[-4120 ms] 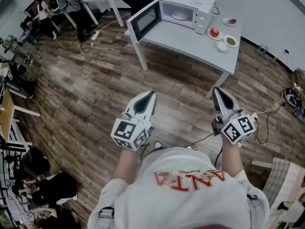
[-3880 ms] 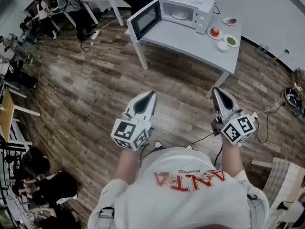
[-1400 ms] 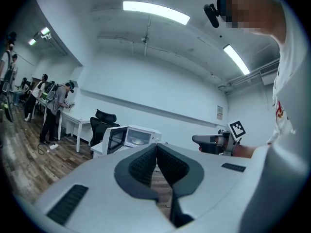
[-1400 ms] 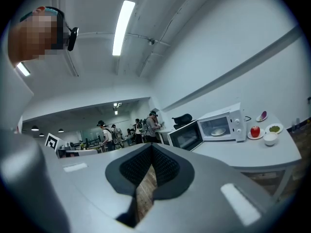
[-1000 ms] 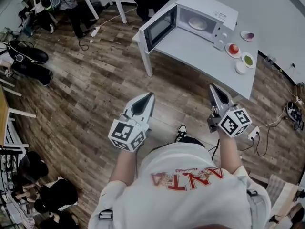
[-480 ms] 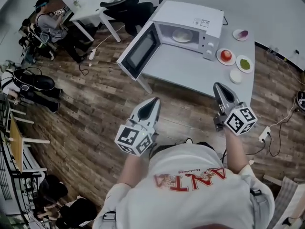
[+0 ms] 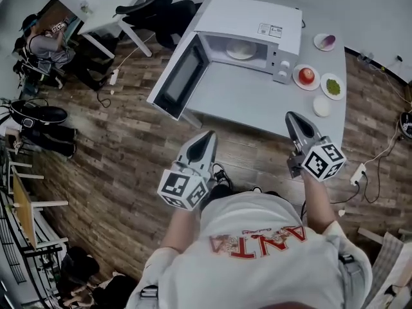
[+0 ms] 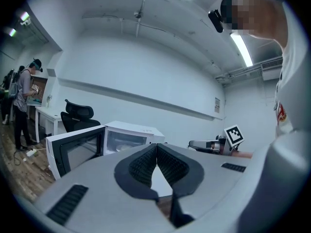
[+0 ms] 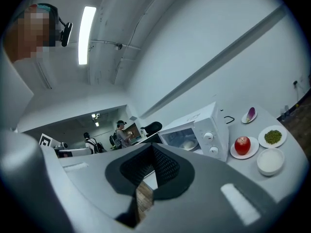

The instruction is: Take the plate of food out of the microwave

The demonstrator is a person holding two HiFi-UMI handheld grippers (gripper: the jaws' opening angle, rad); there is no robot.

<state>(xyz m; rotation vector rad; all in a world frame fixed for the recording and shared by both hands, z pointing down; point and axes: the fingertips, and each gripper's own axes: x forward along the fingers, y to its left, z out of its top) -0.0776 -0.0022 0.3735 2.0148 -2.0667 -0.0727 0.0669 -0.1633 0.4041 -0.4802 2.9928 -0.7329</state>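
Head view: a person stands at the near side of a white tabletop (image 7: 257, 105) and holds the left tongs (image 7: 209, 136) and the right tongs (image 7: 293, 116), both pointing to the far side. The tip of the left tongs is above the wooden floor (image 7: 109, 147), just beside the near edge of the tabletop. The tip of the right tongs shows over that near edge.

A white microwave (image 7: 251, 18) stands on the far left part of the tabletop. Its door (image 7: 177, 76) is swung fully open to the left and reaches out past the tabletop edge. The plate of food (image 7: 241, 50) is inside the microwave, in the middle of the chamber. It is a white plate with something pale on it. It is well apart from both tongs.

Right of the microwave there is a small plate with a red apple (image 7: 307, 75), a plate with green food (image 7: 333, 86), a white bowl (image 7: 322, 106) nearer, and a plate with a purple thing (image 7: 326, 41) farther.

In the left gripper view the two dark pads of the left tongs meet at the tips, and nothing is between them. In the right gripper view the pads of the right tongs are also pressed together and hold nothing.

A black office chair (image 7: 154, 8) stands behind the tabletop on the far left.
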